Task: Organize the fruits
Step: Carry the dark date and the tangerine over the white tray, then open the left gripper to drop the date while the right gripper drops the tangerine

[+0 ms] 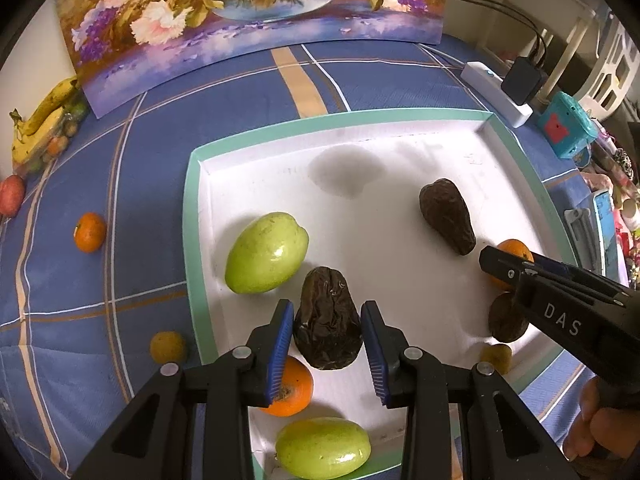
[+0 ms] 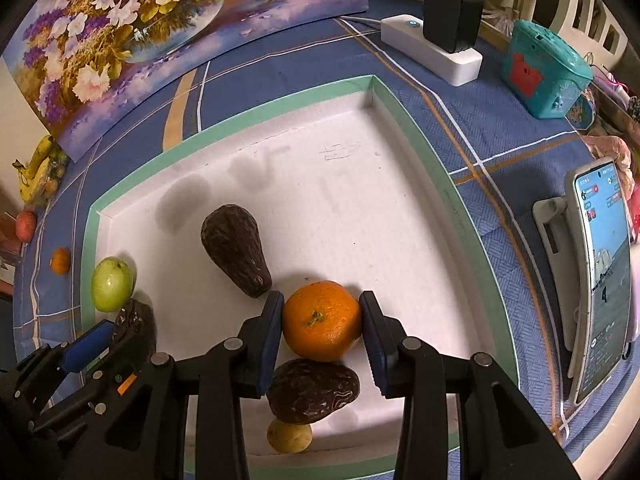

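A shallow white tray (image 1: 400, 128) with a mint-green rim sits on a blue plaid cloth (image 1: 100, 280) and holds most of the fruit. In the left wrist view, the left gripper (image 1: 327, 340) straddles a wrinkled dark avocado (image 1: 326, 320) lying on the tray floor; the blue pads sit just beside its flanks, and I cannot tell whether they press it. Behind that avocado's left side lies a green mango (image 1: 266, 254), and under the left finger sits an orange (image 1: 294, 390). A second green mango (image 1: 322, 448) rests at the tray's near edge.

In the right wrist view, the right gripper (image 2: 322, 320) is closed around a tangerine (image 2: 322, 320), both pads touching its sides, stem facing the camera. Just beyond it lies another dark avocado (image 2: 236, 250), tilted with its narrow end toward the far wall. Below the tangerine, a third dark avocado (image 2: 314, 394) lies crosswise, touching a small yellowish fruit (image 2: 289, 436) at the near rim.

Outside the tray, on the cloth to the left, sit a small tangerine (image 1: 90, 232) and a dull yellow fruit (image 1: 168, 346), both well apart from each other. Bananas (image 1: 40, 124) and a red apple (image 1: 11, 195) lie at the far left edge. A floral painting (image 1: 240, 20) leans behind the tray; a white power strip (image 2: 432, 48) and a teal toy box (image 2: 540, 72) stand to the right.
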A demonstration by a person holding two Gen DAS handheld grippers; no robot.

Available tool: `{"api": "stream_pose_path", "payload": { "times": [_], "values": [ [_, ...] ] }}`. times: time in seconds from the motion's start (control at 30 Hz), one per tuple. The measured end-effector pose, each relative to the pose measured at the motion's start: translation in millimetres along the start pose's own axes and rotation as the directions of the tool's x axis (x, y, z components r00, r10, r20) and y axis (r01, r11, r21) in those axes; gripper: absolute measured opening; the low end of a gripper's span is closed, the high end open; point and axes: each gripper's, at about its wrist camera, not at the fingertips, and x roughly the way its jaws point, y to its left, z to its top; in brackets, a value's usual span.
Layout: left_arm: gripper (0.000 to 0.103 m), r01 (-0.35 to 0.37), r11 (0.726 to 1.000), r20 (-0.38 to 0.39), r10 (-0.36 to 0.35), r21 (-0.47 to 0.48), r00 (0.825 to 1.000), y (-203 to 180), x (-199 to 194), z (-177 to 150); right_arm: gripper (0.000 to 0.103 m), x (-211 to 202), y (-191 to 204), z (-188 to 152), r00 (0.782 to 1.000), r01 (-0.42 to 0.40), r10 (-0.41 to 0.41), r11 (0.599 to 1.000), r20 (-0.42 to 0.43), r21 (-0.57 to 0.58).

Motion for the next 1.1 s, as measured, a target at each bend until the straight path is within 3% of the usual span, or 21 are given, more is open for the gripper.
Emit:
{"api": "stream_pose_path", "payload": {
  "times": [0.37, 1.1],
  "values": [
    [0.039, -0.008, 1.0, -0.014, 0.008, 0.002, 1.0, 0.9, -4.4, 0.3, 0.04, 1.1, 0.3, 1.8, 1.0, 0.012, -0.013, 1.0, -0.013, -0.003],
    [0.042, -0.015, 0.999, 0.063, 0.018, -0.04, 0.998, 18.3, -49.3, 0.6, 0.042, -39.0, 16.7, -1.8, 0.999, 0.018, -0.016, 0.999, 0.04, -0.048]
  ]
}}
